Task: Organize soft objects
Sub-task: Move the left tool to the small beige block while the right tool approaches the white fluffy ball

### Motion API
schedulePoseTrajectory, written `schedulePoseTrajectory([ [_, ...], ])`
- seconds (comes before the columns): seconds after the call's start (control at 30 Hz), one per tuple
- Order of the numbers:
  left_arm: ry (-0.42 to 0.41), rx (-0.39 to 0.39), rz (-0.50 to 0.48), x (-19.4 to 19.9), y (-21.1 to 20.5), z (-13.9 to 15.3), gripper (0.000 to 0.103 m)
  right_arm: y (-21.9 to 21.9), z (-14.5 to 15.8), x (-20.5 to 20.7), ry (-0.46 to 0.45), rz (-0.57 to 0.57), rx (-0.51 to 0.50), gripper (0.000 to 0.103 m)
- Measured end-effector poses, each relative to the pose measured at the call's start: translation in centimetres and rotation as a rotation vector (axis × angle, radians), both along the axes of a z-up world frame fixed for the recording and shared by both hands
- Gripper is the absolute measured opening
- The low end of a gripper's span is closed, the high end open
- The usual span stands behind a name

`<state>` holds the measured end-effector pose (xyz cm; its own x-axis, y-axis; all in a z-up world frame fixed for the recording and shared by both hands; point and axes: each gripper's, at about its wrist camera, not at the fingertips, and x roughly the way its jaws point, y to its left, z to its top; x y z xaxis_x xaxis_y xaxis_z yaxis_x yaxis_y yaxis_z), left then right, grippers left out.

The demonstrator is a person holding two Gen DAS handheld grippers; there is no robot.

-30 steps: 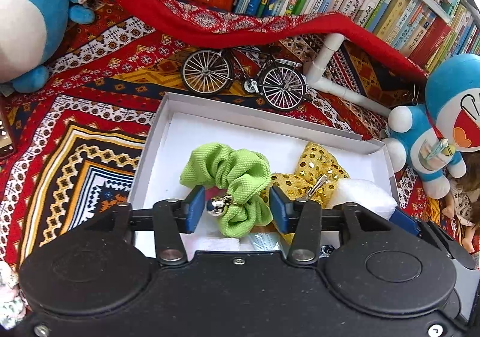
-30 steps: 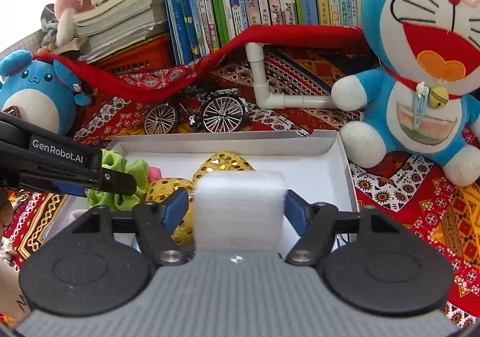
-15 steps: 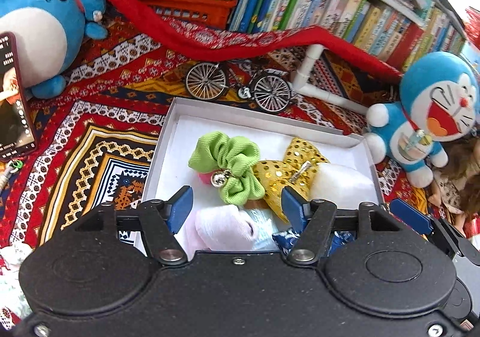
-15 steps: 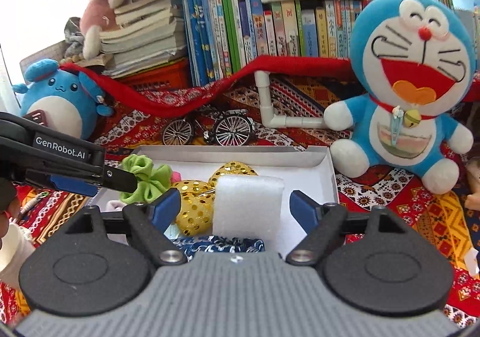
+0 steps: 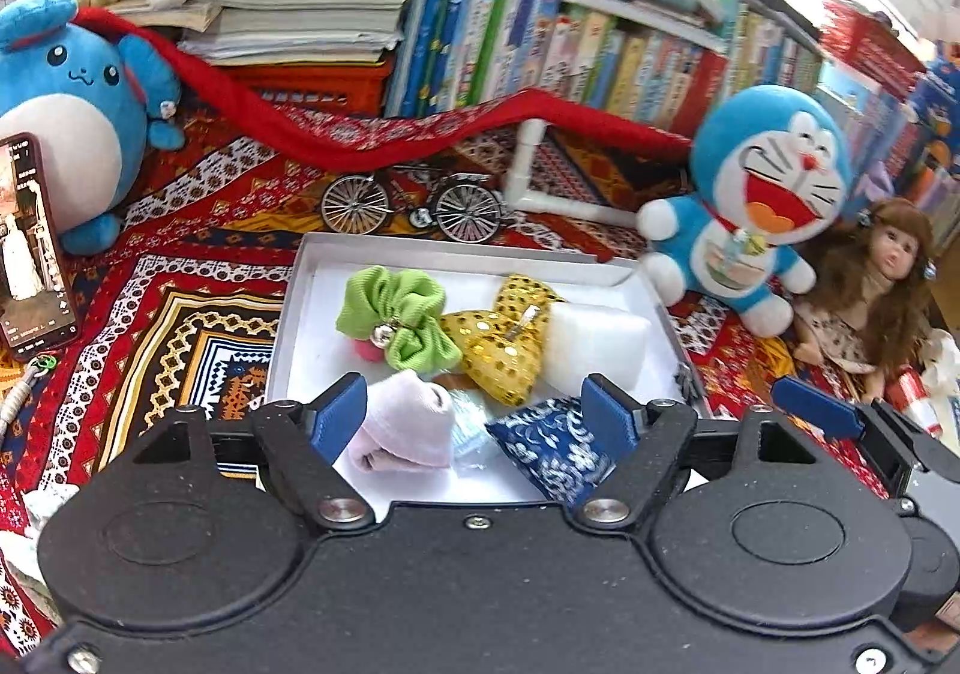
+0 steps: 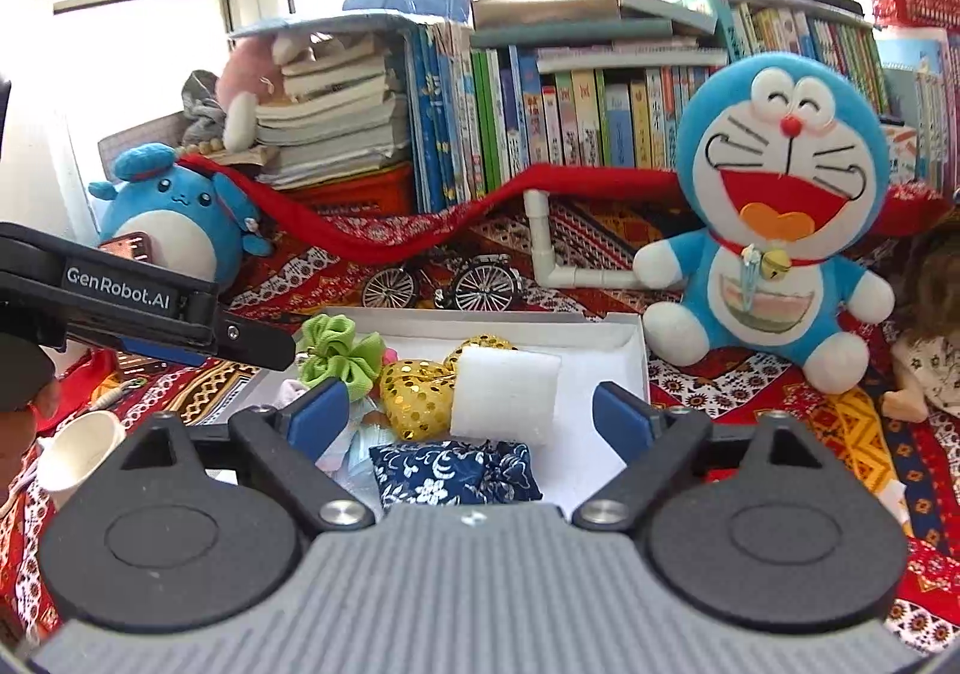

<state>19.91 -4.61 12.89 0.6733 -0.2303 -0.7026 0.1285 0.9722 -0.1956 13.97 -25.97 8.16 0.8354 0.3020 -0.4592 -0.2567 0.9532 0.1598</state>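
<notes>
Soft objects fill our white box (image 5: 288,308) at mid-frame: green scrunchie (image 5: 396,317), gold sequin bow (image 5: 501,347), white foam block (image 6: 507,395), pink sock (image 5: 408,425), blue floral pouch (image 6: 456,470). Our left gripper (image 5: 474,416) and right gripper (image 6: 465,413) hover above them, jaws opening, gripping nothing. Behind the box stands a toy bicycle (image 5: 414,203).

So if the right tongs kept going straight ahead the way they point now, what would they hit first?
Probably the white foam block in the white box, just past the blue floral pouch. The right tongs are opening with nothing gripped; depth is uncertain.
</notes>
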Motion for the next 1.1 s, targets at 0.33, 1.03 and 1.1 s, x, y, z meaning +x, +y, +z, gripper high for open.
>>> schedulePoseTrajectory([
  [0.33,-0.114,-0.043,-0.069,-5.7,0.0,0.3,0.082,-1.4,1.0,-4.8,-0.099,0.016,-0.013,0.103],
  [1.03,-0.318,-0.034,-0.112,-15.1,-1.1,-2.3,0.088,-3.1,-2.2,-10.6,-0.164,-0.038,-0.018,0.103],
  [1.1,-0.348,-0.014,-0.115,-15.7,-1.3,-2.5,0.088,-3.3,-2.5,-11.1,-0.173,-0.040,-0.008,0.103],
])
